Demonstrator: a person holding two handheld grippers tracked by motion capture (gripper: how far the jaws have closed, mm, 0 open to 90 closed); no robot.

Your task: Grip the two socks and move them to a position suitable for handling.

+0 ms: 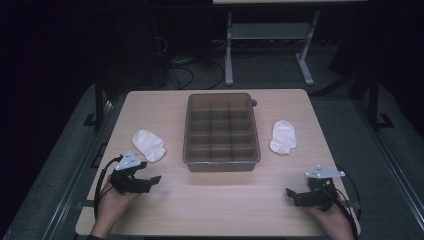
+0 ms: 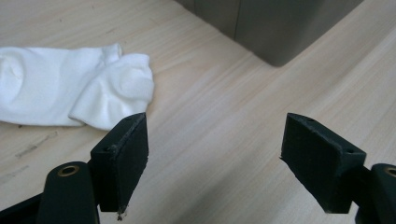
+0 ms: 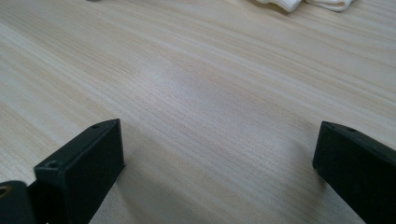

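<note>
We held the left gripper [image 1: 156, 179] low over the near left part of the table [image 1: 220, 210], its jaws spread wide with nothing between them. In the left gripper view [image 2: 214, 161], a pair of white socks [image 2: 70, 91] lay just beyond the left jaw, apart from it; in the high view that left pair [image 1: 148, 145] sat between the gripper and the compartmented bin [image 1: 221, 132] at the table's middle. Our right gripper [image 1: 291, 194] stood at the near right, jaws likewise wide apart and empty [image 3: 217, 172] over bare wood. The right pair of socks [image 1: 283, 136] lay beyond it, beside the bin's right wall.
</note>
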